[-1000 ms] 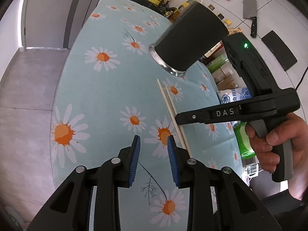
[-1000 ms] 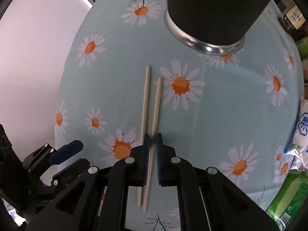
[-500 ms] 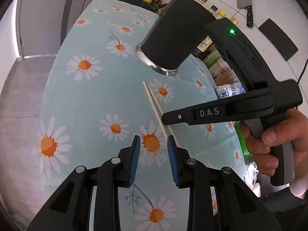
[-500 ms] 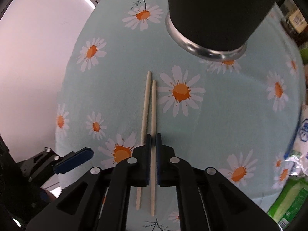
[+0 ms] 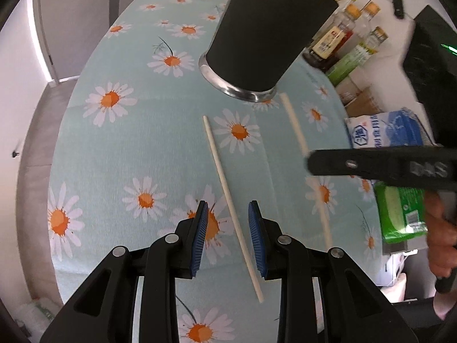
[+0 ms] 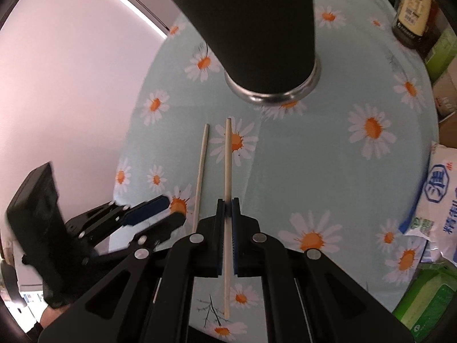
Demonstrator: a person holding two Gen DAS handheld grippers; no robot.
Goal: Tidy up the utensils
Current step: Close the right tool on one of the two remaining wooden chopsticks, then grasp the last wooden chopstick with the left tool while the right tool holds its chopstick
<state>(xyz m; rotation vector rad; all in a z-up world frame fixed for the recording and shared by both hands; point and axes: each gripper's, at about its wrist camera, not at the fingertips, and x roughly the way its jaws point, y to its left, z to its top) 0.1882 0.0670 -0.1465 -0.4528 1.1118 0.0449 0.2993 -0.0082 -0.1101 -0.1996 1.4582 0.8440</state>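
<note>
One chopstick (image 6: 228,171) is clamped between the blue pads of the right gripper (image 6: 228,214), gripped a little past its middle, toward the end farthest from the black holder (image 6: 257,28), with its free tip aimed at the steel base of that holder. The other chopstick (image 5: 231,203) lies flat on the daisy tablecloth (image 5: 128,143), in front of the holder and pointing toward it. The left gripper (image 5: 227,223) is held narrowly parted over that chopstick, which runs between the pads untouched; nothing is gripped. Both sticks are judged light, stiff and smooth, thin enough to roll or slip in a loose pinch. The lying one would best be taken near its middle, square across the pads, so it does not pivot when tipped upright for the holder
</note>
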